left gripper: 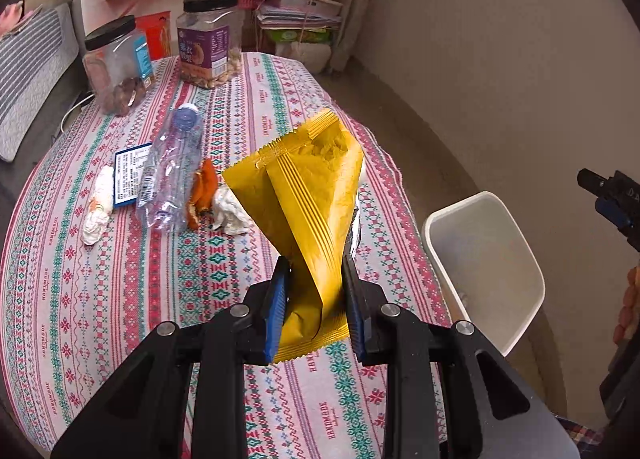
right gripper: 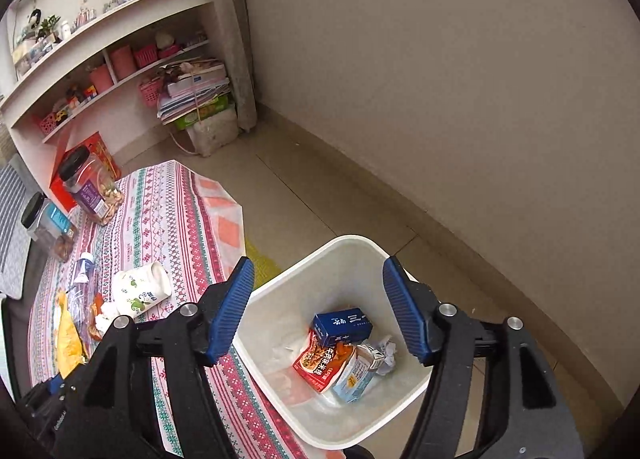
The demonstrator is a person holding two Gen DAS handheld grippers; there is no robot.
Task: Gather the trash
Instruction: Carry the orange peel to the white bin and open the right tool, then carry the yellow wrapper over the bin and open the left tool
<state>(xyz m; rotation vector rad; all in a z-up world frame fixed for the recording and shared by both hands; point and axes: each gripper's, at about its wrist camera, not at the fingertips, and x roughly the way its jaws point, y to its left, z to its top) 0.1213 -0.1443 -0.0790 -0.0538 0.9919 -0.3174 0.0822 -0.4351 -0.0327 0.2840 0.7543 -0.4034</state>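
Note:
My left gripper (left gripper: pixel 314 271) is shut on a yellow snack bag (left gripper: pixel 308 195) and holds it upright above the table. On the cloth behind it lie a crushed clear bottle (left gripper: pixel 170 171), orange peel (left gripper: pixel 202 195), crumpled tissues (left gripper: pixel 230 211) and a blue-edged card (left gripper: pixel 130 173). The white bin (left gripper: pixel 486 263) stands on the floor to the right. My right gripper (right gripper: pixel 318 303) is open and empty above the bin (right gripper: pixel 280 391), which holds a blue box (right gripper: pixel 340 325), a red packet (right gripper: pixel 316 365), a carton and paper. A white patterned cup (right gripper: pixel 140 293) lies on the table.
Two black-lidded snack jars (left gripper: pixel 210 43) stand at the table's far end, with a red box behind. A shelf unit (right gripper: pixel 108 51) and stacked books stand beyond the table. A plain wall runs along the right. A striped cushion (left gripper: pixel 28 75) is at left.

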